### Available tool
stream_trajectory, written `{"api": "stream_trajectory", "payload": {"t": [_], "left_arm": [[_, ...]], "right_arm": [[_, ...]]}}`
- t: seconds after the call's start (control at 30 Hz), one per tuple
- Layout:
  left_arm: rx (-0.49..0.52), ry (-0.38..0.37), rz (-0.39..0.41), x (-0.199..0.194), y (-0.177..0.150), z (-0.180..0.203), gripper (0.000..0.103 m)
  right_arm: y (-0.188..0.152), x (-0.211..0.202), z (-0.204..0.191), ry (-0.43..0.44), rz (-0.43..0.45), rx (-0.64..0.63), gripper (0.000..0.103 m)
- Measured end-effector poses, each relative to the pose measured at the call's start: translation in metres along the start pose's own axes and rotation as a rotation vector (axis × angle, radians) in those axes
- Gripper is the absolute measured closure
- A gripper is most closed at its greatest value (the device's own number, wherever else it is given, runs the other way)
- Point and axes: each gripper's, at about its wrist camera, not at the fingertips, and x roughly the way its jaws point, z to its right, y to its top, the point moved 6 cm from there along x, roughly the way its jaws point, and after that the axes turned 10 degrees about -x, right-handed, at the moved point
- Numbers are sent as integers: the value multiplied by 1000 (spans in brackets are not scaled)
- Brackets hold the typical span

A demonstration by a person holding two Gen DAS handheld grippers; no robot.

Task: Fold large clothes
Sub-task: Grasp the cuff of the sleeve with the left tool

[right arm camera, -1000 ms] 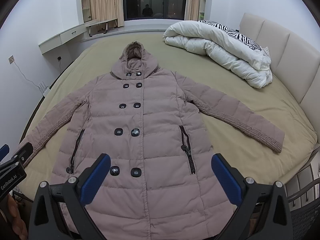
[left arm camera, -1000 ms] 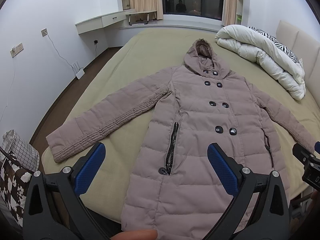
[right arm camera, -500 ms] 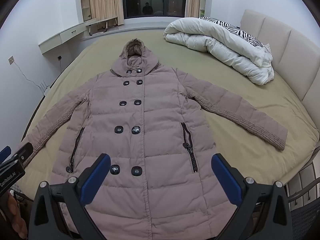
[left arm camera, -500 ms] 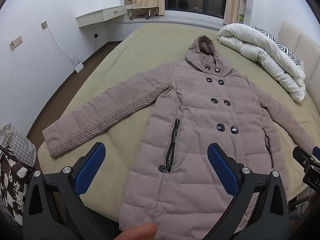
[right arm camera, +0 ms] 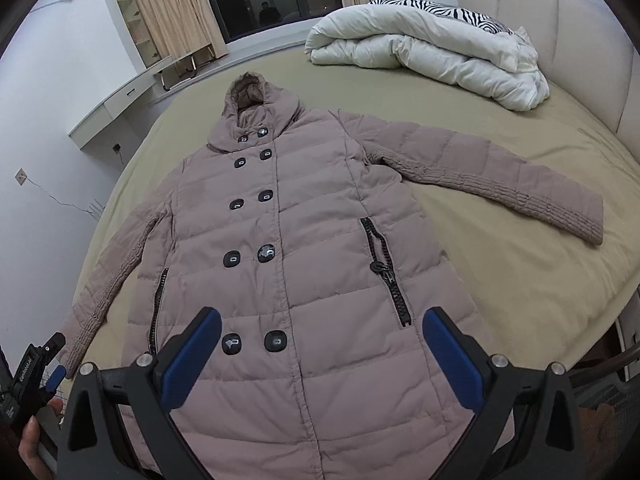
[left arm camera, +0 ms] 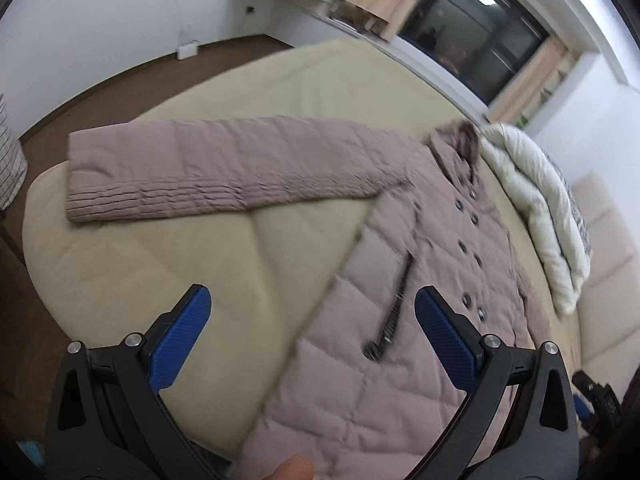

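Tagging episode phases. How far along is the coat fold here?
Done: the coat lies flat, front up and buttoned, on the bed, both sleeves spread out. In hand: nothing; the left gripper and right gripper are open above the hem, gripping no fabric. Left: every fold; neither the left sleeve nor the right sleeve is folded in.

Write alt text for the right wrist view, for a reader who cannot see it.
A mauve hooded puffer coat lies face up and buttoned on a beige bed, both sleeves spread outward. The right tongs hang open above its lower hem, holding nothing. A rolled white duvet sits near the headboard.
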Motion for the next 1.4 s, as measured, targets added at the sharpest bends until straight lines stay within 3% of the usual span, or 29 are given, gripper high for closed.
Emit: {"api": "stream_trajectory", "payload": {"t": [0.07,0.2,0.27,0.4,0.63,0.77,0.9,0.97,1.0,1.07,1.2,1.4], "left_arm": [[-80,3,-42,10,7,-20,0],[-286,-77,-129,30,17,-57,0],[-338,-90,-110,36,24,-70,0],[-572,-197,-39,51,42,-109,0],[-971,-250,53,96,56,-173,0],[-1097,-248,95,120,69,-192,0],[-1099,-215,152,128,92,-196,3],[-1066,-184,156,133,106,-197,40],[-1066,-164,156,133,105,-196,44],[-1063,-123,151,138,113,-200,70],[-1008,-60,153,149,119,-195,82],[-728,-30,224,142,169,-136,90]], "right_arm": [[1,3,1,24,8,18,0],[3,9,-3,81,23,40,0],[4,14,-5,98,22,46,0],[4,20,-8,132,29,56,0],[3,32,-9,138,4,70,0],[3,39,-11,134,-10,64,0],[3,45,-12,130,-15,61,0],[3,48,-12,129,-19,59,0],[2,50,-11,128,-19,59,0],[2,53,-9,126,-22,61,1],[0,59,2,125,-31,84,3],[1,65,18,123,-27,114,4]]}}
